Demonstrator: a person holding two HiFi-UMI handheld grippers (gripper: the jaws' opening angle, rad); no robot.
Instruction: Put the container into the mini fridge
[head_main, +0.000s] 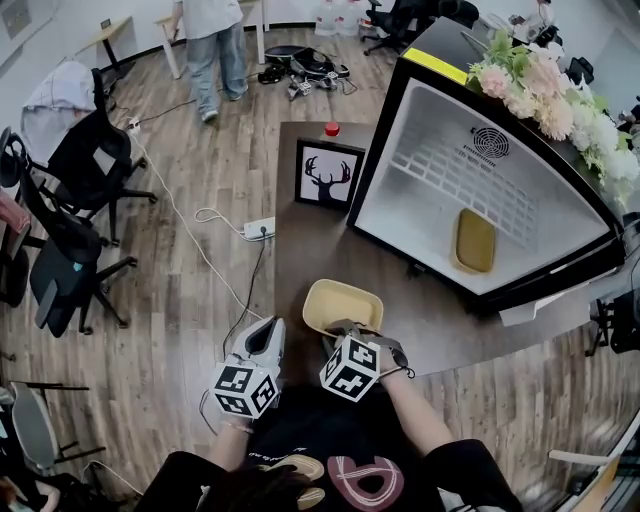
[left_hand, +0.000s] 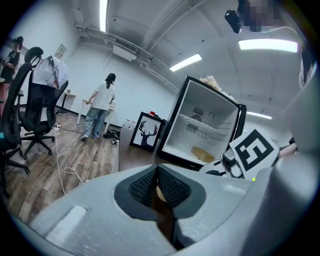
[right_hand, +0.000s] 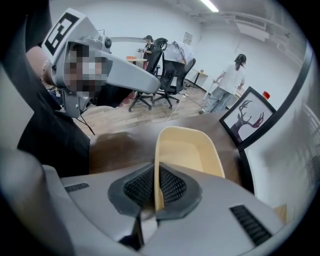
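- The container (head_main: 345, 300) is not in the mini fridge (head_main: 420, 170) yet. It sits on the table (head_main: 300, 250) out in front of the fridge's open mouth, on the side nearer the person.
- The fridge is already open, so no door has to be moved first.
- The right gripper (right_hand: 155, 175) is clenched on the thin wall of the container. One pad is inside the wall and one is outside. The grab is done.
- I think what is left is to lift the container, carry it over to the fridge, set it down inside and let go.
- Another yellow container (head_main: 474, 242) already lies on the fridge floor (it takes some room, but white floor shows beside it).
- The left gripper (left_hand: 157, 172) is pinched together with nothing in it. It waits just left of the container, on the side far from the fridge.
- The container's open side faces up and its bottom rests flat on the table.
- In the head view its long way seems to run sideways, with one short end nearer the fridge. The wide lens bends things, so I am not sure of this.
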